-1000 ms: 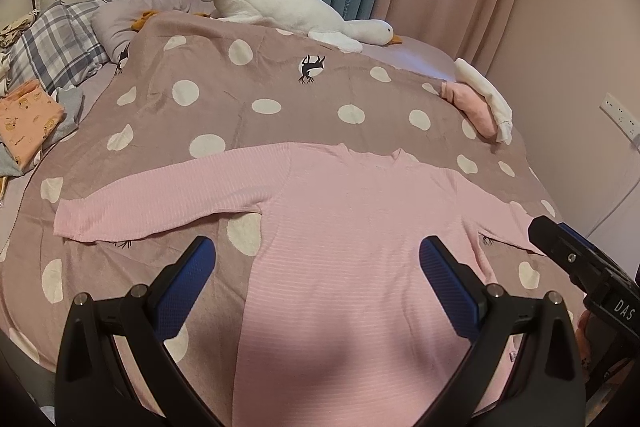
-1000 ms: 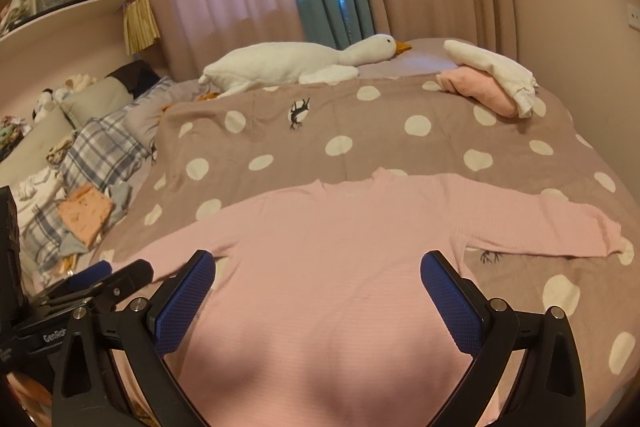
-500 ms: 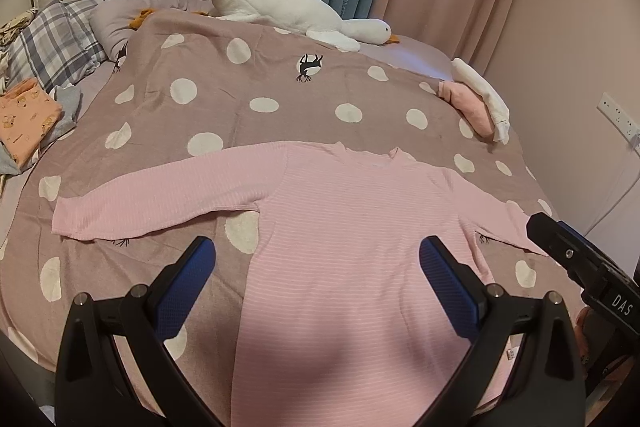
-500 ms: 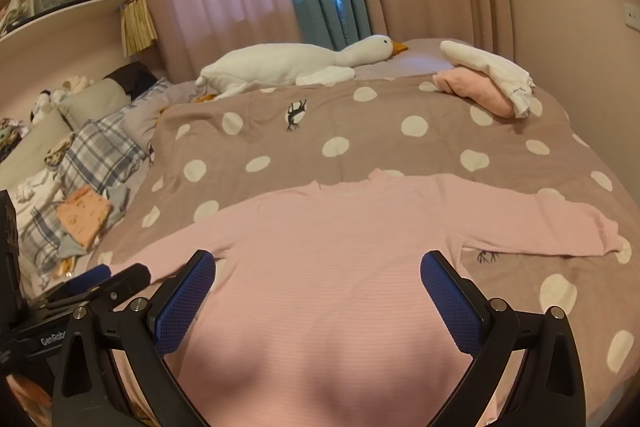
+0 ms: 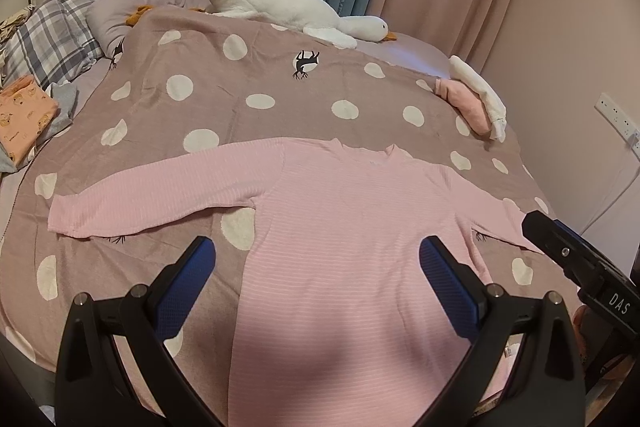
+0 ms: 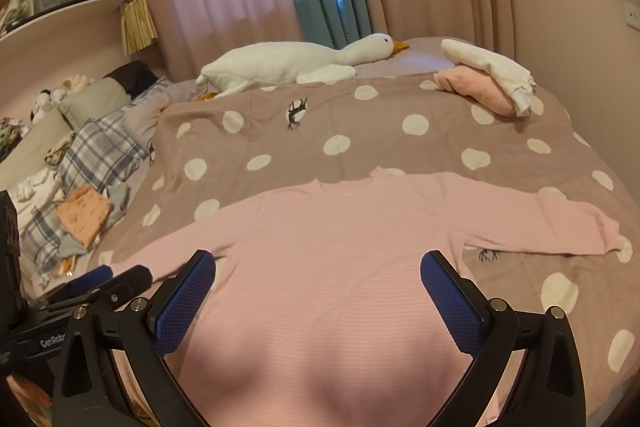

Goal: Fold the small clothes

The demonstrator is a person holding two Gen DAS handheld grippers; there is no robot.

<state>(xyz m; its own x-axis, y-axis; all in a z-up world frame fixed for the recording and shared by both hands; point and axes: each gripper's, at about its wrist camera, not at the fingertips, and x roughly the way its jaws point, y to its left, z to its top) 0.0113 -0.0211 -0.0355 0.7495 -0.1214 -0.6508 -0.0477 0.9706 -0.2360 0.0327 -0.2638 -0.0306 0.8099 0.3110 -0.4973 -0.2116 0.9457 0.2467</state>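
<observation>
A pink long-sleeved top lies flat on the dotted bedspread, collar away from me, both sleeves spread out to the sides. It also shows in the right wrist view. My left gripper is open and empty above the top's lower left part. My right gripper is open and empty above its lower middle. Each gripper shows at the edge of the other's view: the right one and the left one.
A white plush goose lies at the far side of the bed. Folded pink and white clothes sit at the far right. Plaid pillows and an orange garment lie at the left. A wall borders the right.
Both grippers have drawn back and risen slightly, so the top sits a little farther away in view. The top has not moved. Both stay open.
</observation>
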